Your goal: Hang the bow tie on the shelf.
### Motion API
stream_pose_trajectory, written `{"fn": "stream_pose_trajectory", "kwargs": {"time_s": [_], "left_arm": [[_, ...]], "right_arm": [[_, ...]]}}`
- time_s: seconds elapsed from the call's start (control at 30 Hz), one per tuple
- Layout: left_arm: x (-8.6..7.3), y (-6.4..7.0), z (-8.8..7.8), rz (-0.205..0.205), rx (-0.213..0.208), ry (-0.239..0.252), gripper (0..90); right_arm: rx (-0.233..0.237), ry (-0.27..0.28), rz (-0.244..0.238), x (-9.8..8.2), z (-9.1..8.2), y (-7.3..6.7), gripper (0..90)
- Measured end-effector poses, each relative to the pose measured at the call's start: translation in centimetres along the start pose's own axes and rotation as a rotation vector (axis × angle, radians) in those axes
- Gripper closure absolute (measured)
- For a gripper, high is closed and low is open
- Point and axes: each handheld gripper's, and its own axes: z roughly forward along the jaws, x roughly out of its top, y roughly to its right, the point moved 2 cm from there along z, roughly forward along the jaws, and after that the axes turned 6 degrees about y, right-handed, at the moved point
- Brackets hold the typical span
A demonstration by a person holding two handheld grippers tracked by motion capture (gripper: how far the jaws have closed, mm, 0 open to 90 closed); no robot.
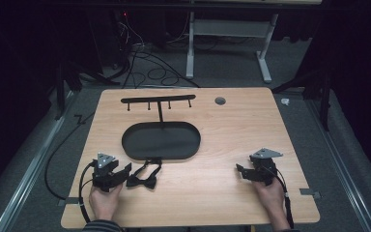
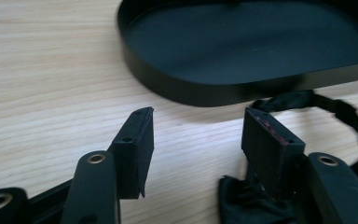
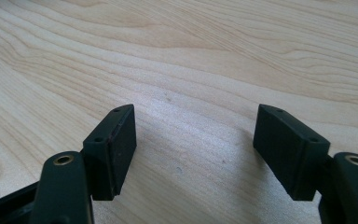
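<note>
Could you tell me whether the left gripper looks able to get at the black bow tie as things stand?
Probably yes. The left gripper is open right beside the bow tie, which lies on bare table just in front of the tray, and nothing stands between them.

left claw [image 1: 123,172] open, right claw [image 1: 242,172] open

a: what sits behind, mid-table?
b: a black oval tray [image 1: 174,145] on the wooden table [image 1: 232,125], with a black hook rack [image 1: 158,100] standing at its far edge.
a: and that grey disc [image 1: 220,100]?
b: right of the rack.
</note>
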Motion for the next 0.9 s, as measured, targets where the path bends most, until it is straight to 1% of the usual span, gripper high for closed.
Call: {"fn": "stream_pose_trajectory", "kwargs": {"time_s": [0.07,0.1,0.13,0.17,0.2,0.23,0.3,0.37,0.4,0.53,0.7,0.8,0.83,0.87,0.9], "left_arm": [[0.2,0.5,0.1,0.014,-0.012,-0.005,44.6],[0.2,0.5,0.1,0.014,-0.012,-0.005,44.7],[0.2,1.0,0.3,0.023,-0.025,-0.008,44.8],[0.2,1.0,0.3,0.023,-0.025,-0.008,44.8],[0.1,1.2,0.6,0.037,-0.030,-0.019,44.9],[0.1,1.4,0.8,0.040,-0.034,-0.030,45.1],[0.0,1.6,1.0,0.032,-0.044,-0.035,46.2],[0.0,1.8,1.1,0.034,-0.049,-0.030,49.2],[-0.1,2.1,1.3,0.042,-0.057,-0.029,50.3],[-0.4,2.7,1.9,0.073,-0.057,-0.057,54.5],[-0.5,2.9,2.4,0.080,-0.066,-0.078,58.9],[-0.7,3.1,2.8,0.102,-0.062,-0.095,61.7],[-0.7,3.1,2.8,0.102,-0.062,-0.095,63.1],[-0.8,3.2,3.0,0.118,-0.059,-0.112,64.4],[-0.8,3.2,3.0,0.118,-0.059,-0.112,65.8]], "right_arm": [[0.000,0.000,0.000,0.0,0.0,0.0,31.5],[0.000,0.000,0.000,0.0,0.0,0.0,31.5],[0.000,0.000,-0.001,0.0,0.0,0.0,31.5],[0.000,0.000,-0.001,0.0,0.0,0.0,31.5],[0.000,0.000,0.000,0.0,0.0,0.0,31.5],[0.000,0.000,-0.001,0.0,0.0,0.0,31.6],[0.000,0.000,0.000,0.0,0.0,0.0,31.5],[0.001,0.001,0.001,0.0,0.0,0.0,31.5],[0.001,0.001,0.001,0.0,0.0,0.0,31.5],[0.002,0.000,0.002,0.0,0.0,0.0,31.5],[0.001,0.000,0.004,0.0,0.0,0.0,31.5],[0.002,0.000,0.005,0.0,0.0,0.0,31.5],[0.002,0.000,0.005,0.0,0.0,0.0,31.5],[0.002,0.000,0.004,0.0,0.0,0.0,31.4],[0.002,0.000,0.004,0.0,0.0,0.0,31.4]]}}
